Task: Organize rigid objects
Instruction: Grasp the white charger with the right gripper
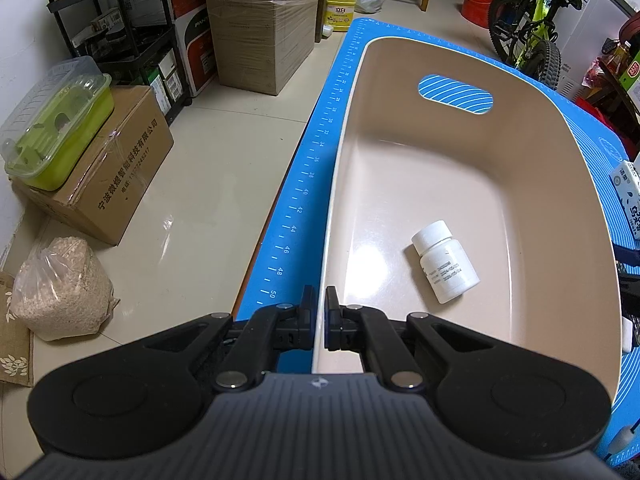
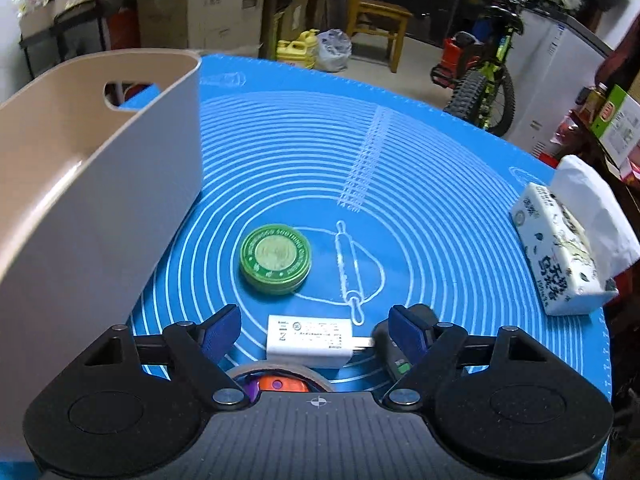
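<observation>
A beige plastic basket [image 1: 568, 184] stands on the blue mat, with a white pill bottle [image 1: 445, 266] lying on its floor. My left gripper [image 1: 320, 300] is shut on the basket's left rim. In the right wrist view the basket [image 2: 120, 184] stands at the left. My right gripper [image 2: 316, 330] is open, its fingers either side of a white charger plug [image 2: 308, 338] on the mat. A round green tin [image 2: 275, 258] lies just beyond it. A dark object [image 2: 394, 354] lies by the right finger.
A tissue pack [image 2: 560, 252] lies at the mat's right edge, also in the left wrist view [image 1: 628, 200]. A tape roll with an orange item [image 2: 280, 380] sits under the right gripper. Left of the table, boxes [image 1: 116, 176], a bag [image 1: 60, 288] and a shelf stand on the floor.
</observation>
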